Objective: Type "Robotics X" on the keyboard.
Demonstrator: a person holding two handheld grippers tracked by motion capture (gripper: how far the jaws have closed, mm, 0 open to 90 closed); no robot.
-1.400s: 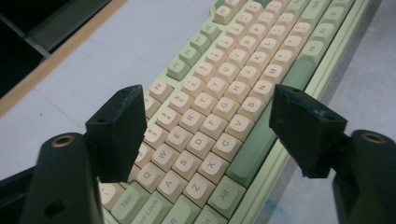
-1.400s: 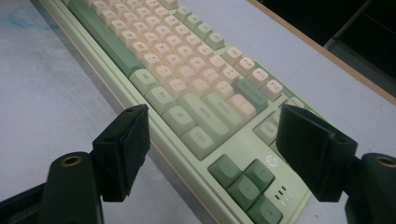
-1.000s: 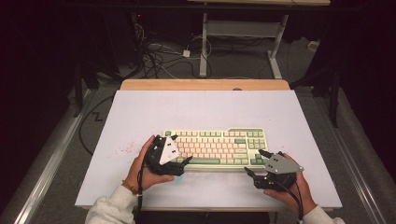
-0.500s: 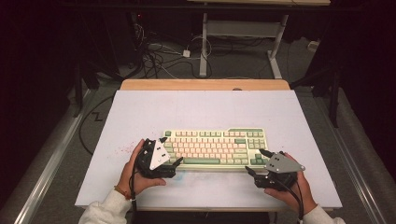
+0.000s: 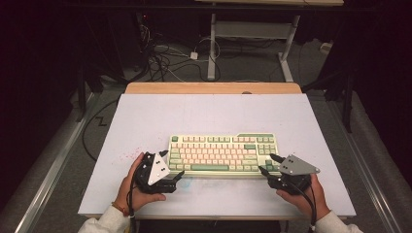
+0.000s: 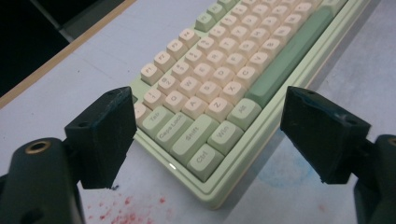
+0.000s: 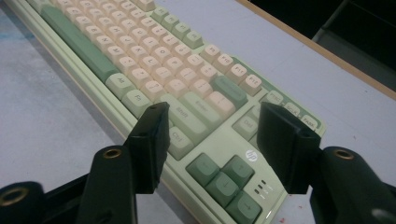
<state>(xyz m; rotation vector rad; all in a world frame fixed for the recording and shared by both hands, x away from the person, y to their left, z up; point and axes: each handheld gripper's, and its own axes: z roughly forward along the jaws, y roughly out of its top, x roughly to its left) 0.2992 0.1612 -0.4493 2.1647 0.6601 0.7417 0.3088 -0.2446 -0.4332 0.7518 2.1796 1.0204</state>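
On matte grey table (image 5: 204,116), pastel plastic keyboard (image 5: 223,154), blocky keycaps, spread black tools

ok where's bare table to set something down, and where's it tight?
Widest free patch: between the keyboard and the table's wooden far edge. Narrower strips lie left and right of the keyboard. Tight along the near edge: the left gripper and right gripper, both open, flank the keyboard's near corners; only the middle strip is bare.

Red specks (image 5: 127,156) stain the white table (image 5: 204,111); cables (image 5: 160,56) lie beyond.
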